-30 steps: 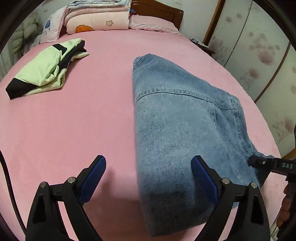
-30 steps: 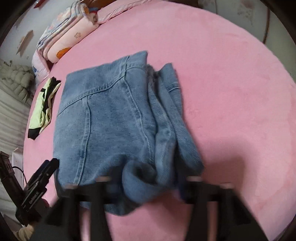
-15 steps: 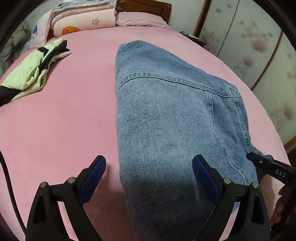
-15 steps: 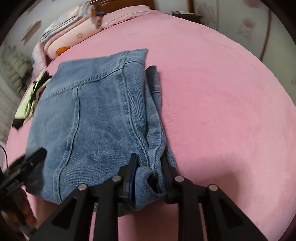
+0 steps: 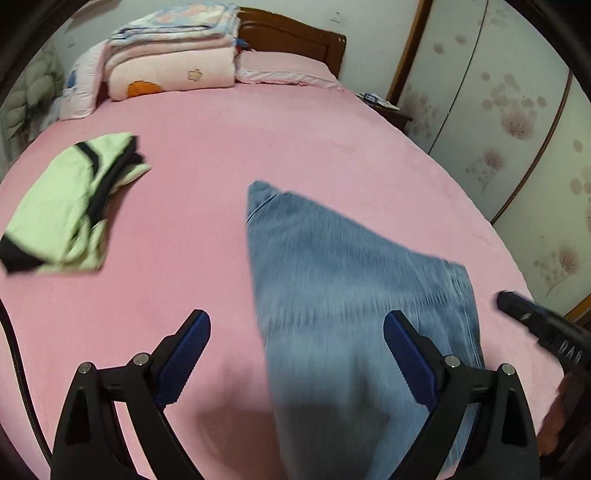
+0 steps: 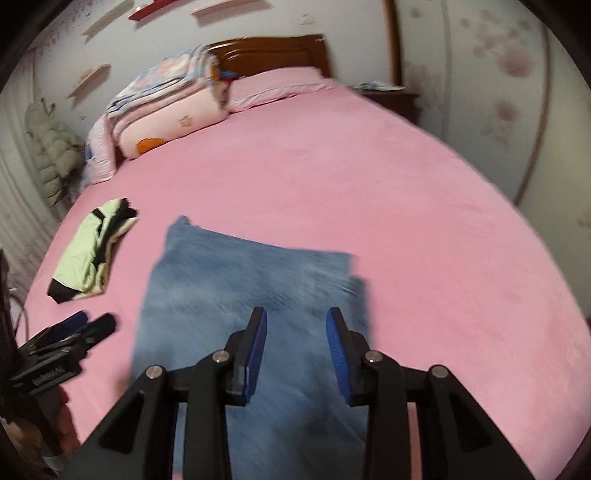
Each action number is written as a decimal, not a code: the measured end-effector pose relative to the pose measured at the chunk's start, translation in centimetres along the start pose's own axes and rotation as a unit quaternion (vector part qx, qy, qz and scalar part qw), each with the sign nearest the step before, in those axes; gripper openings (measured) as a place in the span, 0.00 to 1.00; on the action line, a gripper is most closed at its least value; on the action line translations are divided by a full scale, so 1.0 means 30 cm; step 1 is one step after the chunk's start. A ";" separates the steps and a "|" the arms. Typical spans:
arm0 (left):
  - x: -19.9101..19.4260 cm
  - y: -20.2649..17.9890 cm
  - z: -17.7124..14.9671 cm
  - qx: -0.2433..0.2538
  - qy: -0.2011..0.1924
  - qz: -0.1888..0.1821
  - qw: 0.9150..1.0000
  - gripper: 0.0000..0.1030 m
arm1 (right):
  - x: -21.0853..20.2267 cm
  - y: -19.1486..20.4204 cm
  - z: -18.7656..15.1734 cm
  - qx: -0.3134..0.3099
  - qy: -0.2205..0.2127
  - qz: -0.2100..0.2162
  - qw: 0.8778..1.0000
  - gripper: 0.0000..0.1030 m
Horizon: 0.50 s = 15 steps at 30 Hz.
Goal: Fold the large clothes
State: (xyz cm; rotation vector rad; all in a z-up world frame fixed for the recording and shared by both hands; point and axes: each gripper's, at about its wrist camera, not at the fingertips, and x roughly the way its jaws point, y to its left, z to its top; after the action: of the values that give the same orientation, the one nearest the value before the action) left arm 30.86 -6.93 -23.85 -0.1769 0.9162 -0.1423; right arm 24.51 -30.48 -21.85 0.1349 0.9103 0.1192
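Note:
Folded blue jeans [image 5: 343, 295] lie flat on the pink bed; they also show in the right wrist view [image 6: 243, 288]. My left gripper [image 5: 297, 332] is open wide and empty, held above the jeans' near left edge. My right gripper [image 6: 295, 328] is open with a narrow gap, empty, above the jeans' near end. The right gripper's tip shows in the left wrist view [image 5: 535, 325], and the left gripper in the right wrist view [image 6: 70, 336].
A folded green and black garment [image 5: 70, 206] lies on the left of the bed [image 5: 295, 147]; it also shows in the right wrist view [image 6: 92, 251]. Stacked quilts [image 5: 170, 66] and a pillow [image 5: 288, 74] sit by the wooden headboard [image 5: 295, 35]. Wardrobe doors [image 5: 517, 110] stand on the right.
My right gripper let go of the jeans' edge, opened and pulled back up. My left gripper also pulled back and up. The jeans now lie flat and folded.

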 end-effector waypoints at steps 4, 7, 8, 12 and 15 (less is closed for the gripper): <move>0.186 -0.010 0.107 -0.009 0.036 -0.034 0.999 0.73 | 0.215 0.067 0.088 0.002 0.033 0.052 0.998 0.24; 0.310 -0.005 0.139 -0.020 0.055 -0.029 0.998 0.71 | 0.371 0.060 0.106 -0.001 0.067 0.025 0.997 0.19; 0.345 0.000 0.144 -0.011 0.056 -0.010 0.998 0.71 | 0.410 0.038 0.104 -0.007 0.078 -0.004 0.997 0.17; 0.486 0.047 0.119 0.005 0.098 0.025 0.995 0.71 | 0.503 -0.083 0.066 -0.018 0.097 -0.025 0.995 0.00; 0.501 0.054 0.109 0.007 0.095 0.021 0.995 0.71 | 0.514 -0.066 0.054 -0.041 0.093 -0.031 0.994 0.00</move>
State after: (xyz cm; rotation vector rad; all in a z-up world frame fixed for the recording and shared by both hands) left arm 42.57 -8.01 -33.88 -0.1319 1.1085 -0.1274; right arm 35.26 -30.07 -33.20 0.0189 1.0935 0.1129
